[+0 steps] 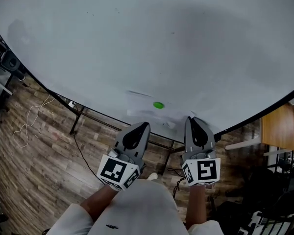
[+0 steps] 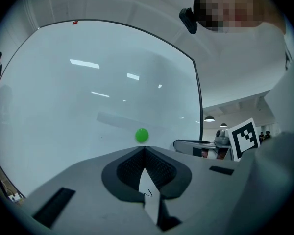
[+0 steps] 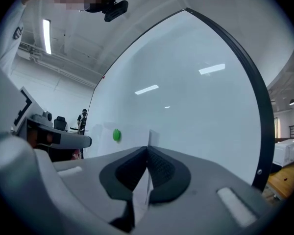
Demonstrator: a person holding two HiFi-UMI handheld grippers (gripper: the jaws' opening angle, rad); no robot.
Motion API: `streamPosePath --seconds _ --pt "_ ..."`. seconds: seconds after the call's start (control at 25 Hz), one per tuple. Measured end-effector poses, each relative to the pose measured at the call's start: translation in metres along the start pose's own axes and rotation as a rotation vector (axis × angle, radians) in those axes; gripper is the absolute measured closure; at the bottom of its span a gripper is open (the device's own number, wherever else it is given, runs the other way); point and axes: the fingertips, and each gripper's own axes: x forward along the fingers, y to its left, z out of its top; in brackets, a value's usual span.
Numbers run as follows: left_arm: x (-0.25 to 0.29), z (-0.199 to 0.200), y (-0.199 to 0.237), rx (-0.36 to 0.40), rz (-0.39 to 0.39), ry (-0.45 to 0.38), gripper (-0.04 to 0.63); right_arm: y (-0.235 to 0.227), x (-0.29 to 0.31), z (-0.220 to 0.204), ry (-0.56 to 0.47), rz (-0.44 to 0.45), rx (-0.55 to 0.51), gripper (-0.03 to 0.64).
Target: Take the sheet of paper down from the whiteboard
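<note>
1. Currently, we stand facing a large, glossy white whiteboard (image 1: pixel 137 43), looking steeply down at it, with a hand-held gripper in each hand.
2. Low on the board lies the thin white rectangular sheet of paper (image 1: pixel 143 110). It is flat against the surface and pinned by a small round green magnet (image 1: pixel 158 105). The sheet is not yet down.
3. Our left gripper (image 1: pixel 145 125) points level at the board, with its tip at the sheet's lower edge. Its jaws are pressed fully together. A white sliver shows in the gap behind the pads, and we cannot tell whether it is paper or only the white surface beyond.
4. Our right gripper (image 1: pixel 191 119) sits just beside the sheet's lower right corner, also level. Its jaws meet at the tip too, with a similar white sliver behind them and nothing we can name caught there.
5. We judge this to be the approach step. Both tools are at the sheet, neither clearly has it, and the magnet holds it in place.
6. The next move likely calls for opening one gripper and closing it on a free edge or corner of the sheet. The other gripper would take the green magnet and lift it away. Pulling before the magnet is freed could tear the thin paper.
</note>
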Motion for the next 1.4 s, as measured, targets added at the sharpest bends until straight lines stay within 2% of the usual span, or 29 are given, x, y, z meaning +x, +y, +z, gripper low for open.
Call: streamPosePath --seconds 0.32,0.52,0.72,1.04,1.28,1.4 --pt "0.008 0.010 -0.005 0.039 0.008 -0.004 0.584 0.000 -0.001 0.001 0.000 0.001 0.012 0.606" --pt "0.016 0.013 -0.006 0.045 0.022 -0.010 0.523 0.001 0.000 0.001 0.002 0.005 0.017 0.606" --pt "0.027 0.012 -0.006 0.048 0.036 -0.005 0.502 0.000 0.000 0.000 0.002 0.016 0.024 0.606" --pt "0.046 0.017 -0.002 0.082 0.098 -0.005 0.456 0.000 0.000 -0.001 0.006 0.021 0.027 0.606" --pt "0.057 0.021 -0.002 0.090 0.129 -0.003 0.453 0.001 0.001 0.001 0.001 0.038 0.027 0.606" --pt "0.058 0.021 0.002 0.083 0.168 -0.002 0.453 0.001 0.001 0.002 0.000 0.041 0.029 0.606"
